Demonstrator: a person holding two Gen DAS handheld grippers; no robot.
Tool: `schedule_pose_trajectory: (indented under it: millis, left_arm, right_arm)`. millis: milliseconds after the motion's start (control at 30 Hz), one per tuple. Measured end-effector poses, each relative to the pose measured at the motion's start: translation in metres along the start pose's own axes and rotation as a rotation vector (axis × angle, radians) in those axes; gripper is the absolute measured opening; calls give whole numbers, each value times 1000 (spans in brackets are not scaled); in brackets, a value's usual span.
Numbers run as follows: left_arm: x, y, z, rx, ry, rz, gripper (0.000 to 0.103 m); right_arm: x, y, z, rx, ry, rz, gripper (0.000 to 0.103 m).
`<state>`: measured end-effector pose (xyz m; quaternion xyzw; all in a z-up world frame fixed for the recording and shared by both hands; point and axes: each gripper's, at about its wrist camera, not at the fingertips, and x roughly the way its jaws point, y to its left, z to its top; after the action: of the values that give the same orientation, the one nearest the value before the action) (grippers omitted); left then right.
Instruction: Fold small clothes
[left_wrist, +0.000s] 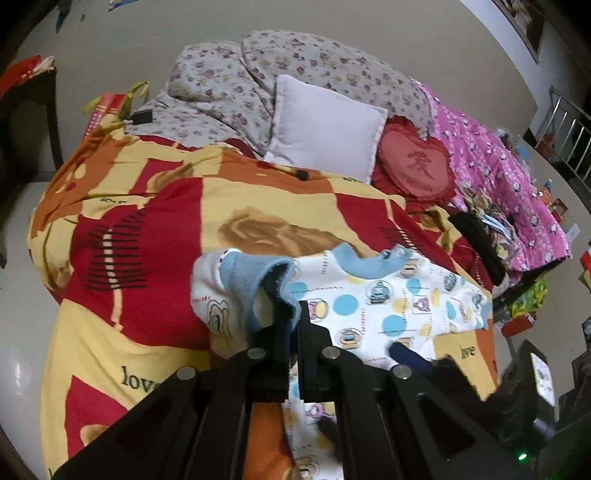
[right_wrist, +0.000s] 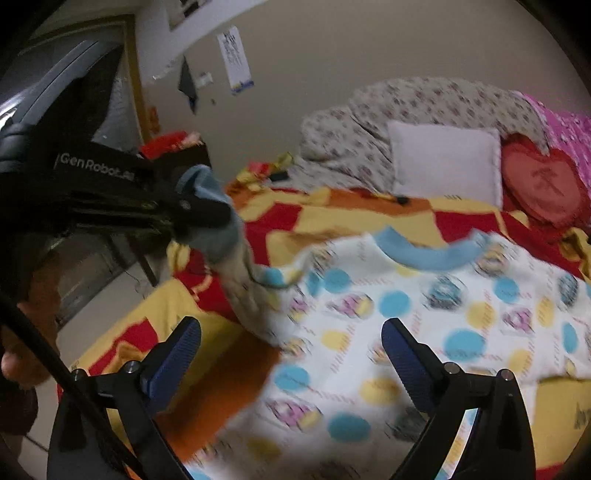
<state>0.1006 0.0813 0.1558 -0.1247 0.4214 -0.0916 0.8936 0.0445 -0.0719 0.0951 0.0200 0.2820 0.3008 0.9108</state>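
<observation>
A small white shirt (left_wrist: 384, 295) with blue and yellow dots and a blue collar lies on the red, yellow and orange bedspread (left_wrist: 155, 236). My left gripper (left_wrist: 293, 319) is shut on the blue cuff (left_wrist: 258, 277) of its left sleeve and holds that sleeve up off the bed. The right wrist view shows the same grip: the left gripper (right_wrist: 207, 214) holds the cuff (right_wrist: 212, 236) above the shirt (right_wrist: 424, 314). My right gripper (right_wrist: 291, 343) hangs open over the shirt's lower left part, with nothing between its blue pads (right_wrist: 177, 354).
At the head of the bed lie a white pillow (left_wrist: 325, 129), a red heart cushion (left_wrist: 417, 166), a floral quilt (left_wrist: 229, 81) and a pink quilt (left_wrist: 491, 166). Dark clothes (left_wrist: 476, 240) sit at the bed's right edge. Pale floor (left_wrist: 22, 332) lies left of the bed. A hand (right_wrist: 22, 354) shows at far left.
</observation>
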Motion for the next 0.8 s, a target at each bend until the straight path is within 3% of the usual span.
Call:
schedule_pose_trajectory:
  millis: [400, 533, 800]
  left_arm:
    - [-1, -12, 4, 21, 6, -30, 2]
    - [-1, -11, 4, 12, 6, -28, 2]
    - [-1, -13, 4, 22, 16, -49, 2]
  right_arm:
    - [24, 19, 26, 25, -87, 50, 99]
    - [32, 19, 29, 35, -59, 85, 85]
    - [24, 5, 19, 56, -39, 83, 85]
